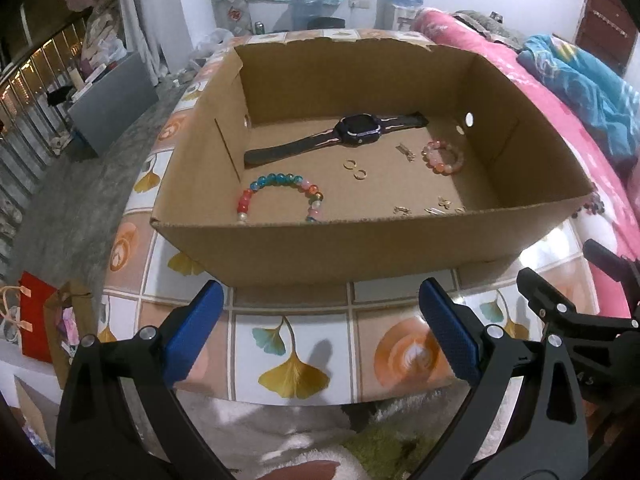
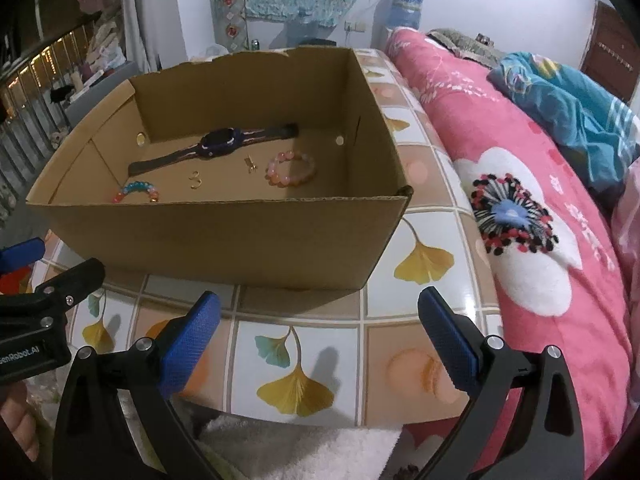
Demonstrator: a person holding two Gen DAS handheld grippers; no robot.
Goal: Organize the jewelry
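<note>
Tiled tabletop (image 1: 304,336) holds cardboard box (image 1: 320,248) straight ahead of both wide-open, empty grippers, left gripper (image 1: 320,332) and right gripper (image 2: 320,336); jewelry lies inside, watch (image 1: 340,136) long axis crosswise, multicolor bead bracelet (image 1: 280,196) nearer left gripper, pink bracelet (image 2: 290,168) nearer right.

White lettering ending "enRobot.AI" stood on the black body of the left gripper (image 2: 24,354), left of the right gripper's blue fingers (image 2: 188,344).
</note>
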